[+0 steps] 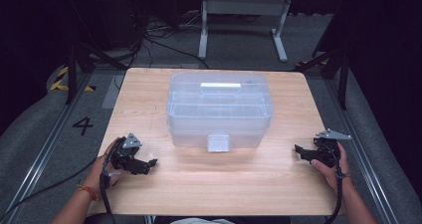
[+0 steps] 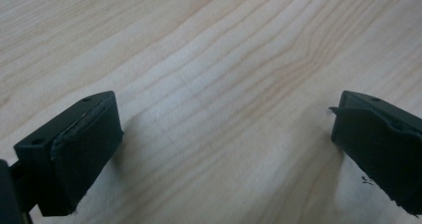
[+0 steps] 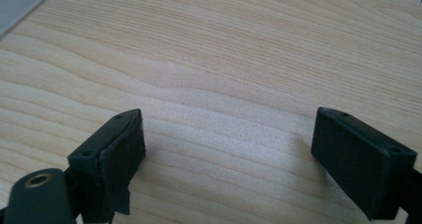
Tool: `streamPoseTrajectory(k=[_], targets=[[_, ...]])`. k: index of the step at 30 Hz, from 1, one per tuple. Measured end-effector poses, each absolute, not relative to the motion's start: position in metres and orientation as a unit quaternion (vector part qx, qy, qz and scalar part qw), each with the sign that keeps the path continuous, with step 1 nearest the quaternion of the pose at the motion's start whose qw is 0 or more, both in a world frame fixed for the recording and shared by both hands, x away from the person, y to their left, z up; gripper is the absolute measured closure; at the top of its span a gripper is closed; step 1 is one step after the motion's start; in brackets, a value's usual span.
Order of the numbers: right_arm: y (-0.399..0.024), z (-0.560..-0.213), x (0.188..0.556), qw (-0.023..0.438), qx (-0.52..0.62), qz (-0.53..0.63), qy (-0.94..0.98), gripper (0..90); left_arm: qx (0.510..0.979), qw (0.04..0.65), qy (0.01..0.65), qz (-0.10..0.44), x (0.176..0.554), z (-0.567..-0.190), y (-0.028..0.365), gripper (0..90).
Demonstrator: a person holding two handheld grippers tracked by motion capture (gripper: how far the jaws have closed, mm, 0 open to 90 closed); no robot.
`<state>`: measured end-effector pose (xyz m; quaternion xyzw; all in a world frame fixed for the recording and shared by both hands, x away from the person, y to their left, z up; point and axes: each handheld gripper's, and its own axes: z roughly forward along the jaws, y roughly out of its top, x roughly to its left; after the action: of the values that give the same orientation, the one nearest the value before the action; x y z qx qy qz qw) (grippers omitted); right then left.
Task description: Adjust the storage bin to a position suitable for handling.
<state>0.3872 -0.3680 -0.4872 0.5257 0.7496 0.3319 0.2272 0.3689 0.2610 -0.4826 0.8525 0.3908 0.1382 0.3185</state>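
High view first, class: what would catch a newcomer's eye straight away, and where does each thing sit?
The clear plastic box, lid on, stands mid-table toward the far edge, its latch facing the person. Either side of it, near the front corners of the wooden table, the left gripper and right gripper rest in the person's hands, both open and empty.

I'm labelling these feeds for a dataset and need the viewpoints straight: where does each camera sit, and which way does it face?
High view: above the person's side, looking forward and down on the wooden table and clear plastic box; both forearms and each hand-held gripper, left and right, show.
Left gripper view: rides the left hand-held gripper, looking along its open jaws onto bare wood.
Right gripper view: rides the right hand-held gripper, jaws open, wood beyond.
Shared: both gripper views show the same tabletop.
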Motion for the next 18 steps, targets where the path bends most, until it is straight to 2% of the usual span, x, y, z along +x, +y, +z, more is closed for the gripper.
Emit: streamPoseTrajectory(k=[6, 14, 16, 17, 18], targets=[[-0.369, -0.487, 0.387, 0.225, 0.522, 0.332, 0.753, 14.2, 0.843, 0.313, 0.410, 0.151, 0.379, -0.482, 0.251, 0.0], [-0.370, -0.487, 0.387, 0.226, 0.521, 0.333, 0.753, 14.7, 0.840, 0.313, 0.415, 0.154, 0.373, -0.482, 0.242, 0.3], [-0.371, -0.487, 0.386, 0.226, 0.519, 0.334, 0.753, 17.3, 0.849, 0.315, 0.395, 0.154, 0.371, -0.482, 0.242, 0.3], [-0.371, -0.486, 0.384, 0.226, 0.518, 0.337, 0.753, 22.7, 0.847, 0.317, 0.402, 0.146, 0.369, -0.483, 0.241, 0.3], [-0.371, -0.486, 0.384, 0.229, 0.515, 0.339, 0.753, 24.3, 0.853, 0.319, 0.388, 0.144, 0.367, -0.483, 0.241, 0.3]])
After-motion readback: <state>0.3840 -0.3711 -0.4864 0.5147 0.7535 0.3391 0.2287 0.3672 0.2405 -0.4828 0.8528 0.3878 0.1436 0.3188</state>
